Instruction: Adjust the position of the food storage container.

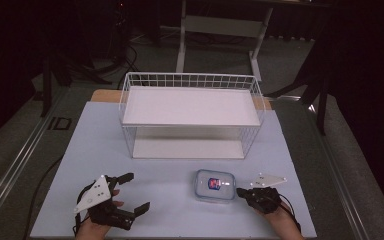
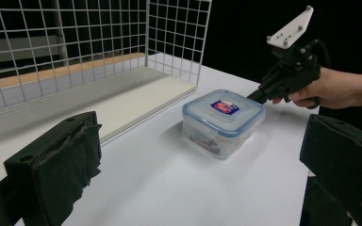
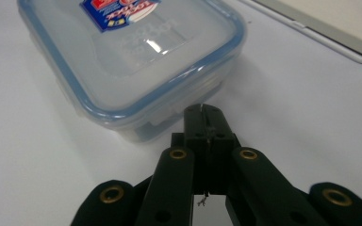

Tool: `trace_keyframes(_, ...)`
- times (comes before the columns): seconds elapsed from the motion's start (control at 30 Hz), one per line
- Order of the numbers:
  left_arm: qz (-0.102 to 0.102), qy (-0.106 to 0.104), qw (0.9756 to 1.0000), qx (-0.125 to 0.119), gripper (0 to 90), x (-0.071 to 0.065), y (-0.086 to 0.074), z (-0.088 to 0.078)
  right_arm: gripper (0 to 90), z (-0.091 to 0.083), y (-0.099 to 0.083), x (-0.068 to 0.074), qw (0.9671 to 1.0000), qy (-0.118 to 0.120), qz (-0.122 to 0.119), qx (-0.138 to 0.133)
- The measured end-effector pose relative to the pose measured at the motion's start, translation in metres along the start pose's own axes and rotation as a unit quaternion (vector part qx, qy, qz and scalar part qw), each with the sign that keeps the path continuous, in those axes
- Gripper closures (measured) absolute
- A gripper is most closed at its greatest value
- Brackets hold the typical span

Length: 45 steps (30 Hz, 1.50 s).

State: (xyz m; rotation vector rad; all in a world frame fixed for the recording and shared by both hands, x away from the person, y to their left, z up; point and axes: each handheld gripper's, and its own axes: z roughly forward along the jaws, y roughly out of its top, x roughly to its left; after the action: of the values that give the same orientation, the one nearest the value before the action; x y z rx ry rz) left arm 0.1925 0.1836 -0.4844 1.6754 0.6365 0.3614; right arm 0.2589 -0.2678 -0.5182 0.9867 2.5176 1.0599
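Note:
A clear plastic box (image 1: 215, 186) with a blue-rimmed lid and a red-and-blue label sits on the white table, in front of the wire rack. My right gripper (image 1: 239, 191) is shut with nothing between its jaws, and its tip lies right at the box's right side. In the right gripper view the joined tips (image 3: 202, 112) point at the box's (image 3: 132, 52) near corner; whether they touch it I cannot tell. My left gripper (image 1: 134, 192) stands open at the front left, well apart from the box. In the left gripper view the box (image 2: 224, 120) lies ahead, with the right gripper (image 2: 256, 97) behind it.
A white two-level wire rack (image 1: 190, 106) stands at the middle back of the table (image 1: 95, 145), its lower board (image 1: 187, 148) level with the tabletop. A dark floor, cables and a stand's legs (image 1: 220, 30) lie beyond the table.

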Motion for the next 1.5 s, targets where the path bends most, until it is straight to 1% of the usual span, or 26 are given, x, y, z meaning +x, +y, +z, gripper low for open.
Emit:
trace_keyframes(0.03, 0.001, 0.000, 1.0000, 0.000, 0.3, 0.000, 0.000, 0.000, 90.0, 0.001, 0.001, 0.001, 1.0000, 0.004, -0.002, 0.003)
trace_keyframes(0.1, 0.001, -0.001, 1.0000, 0.001, 0.3, -0.001, 0.000, 0.001, 90.0, 0.005, 0.004, 0.003, 0.9999, 0.005, -0.007, 0.007)
trace_keyframes(0.17, 0.002, -0.002, 1.0000, 0.003, 0.3, -0.001, 0.000, 0.001, 90.0, 0.011, 0.009, 0.007, 0.9997, 0.013, -0.015, 0.011)
trace_keyframes(0.23, 0.002, -0.002, 1.0000, 0.005, 0.3, -0.001, 0.000, 0.002, 90.0, 0.017, 0.014, 0.009, 0.9996, 0.022, -0.014, 0.011)
trace_keyframes(0.3, 0.002, -0.003, 1.0000, 0.004, 0.3, -0.002, -0.001, 0.002, 90.0, 0.019, 0.017, 0.011, 0.9996, 0.022, -0.015, 0.012)
trace_keyframes(0.53, 0.004, -0.005, 1.0000, 0.007, 0.3, -0.003, -0.001, 0.001, 90.0, 0.041, 0.037, 0.019, 0.9988, 0.027, -0.036, 0.017)
trace_keyframes(0.7, 0.004, -0.006, 0.9999, 0.007, 0.3, -0.003, -0.001, 0.001, 90.0, 0.056, 0.049, 0.024, 0.9987, 0.033, -0.036, 0.016)
trace_keyframes(0.8, 0.004, -0.006, 0.9999, 0.008, 0.3, -0.003, -0.001, 0.001, 90.0, 0.062, 0.056, 0.026, 0.9984, 0.033, -0.044, 0.015)
trace_keyframes(0.97, 0.004, -0.006, 0.9999, 0.009, 0.3, -0.003, -0.002, 0.001, 90.0, 0.074, 0.064, 0.033, 0.9978, 0.041, -0.051, 0.011)
trace_keyframes(1.3, 0.002, -0.007, 0.9999, 0.013, 0.3, -0.004, -0.003, 0.001, 90.0, 0.088, 0.077, 0.040, 0.9973, 0.047, -0.056, 0.009)
trace_keyframes(1.4, 0.002, -0.007, 0.9999, 0.014, 0.3, -0.003, -0.003, 0.001, 89.9, 0.088, 0.077, 0.039, 0.9974, 0.047, -0.055, 0.006)
trace_keyframes(1.5, 0.001, -0.007, 0.9999, 0.013, 0.3, -0.003, -0.003, 0.000, 89.9, 0.085, 0.074, 0.036, 0.9979, 0.039, -0.052, 0.004)
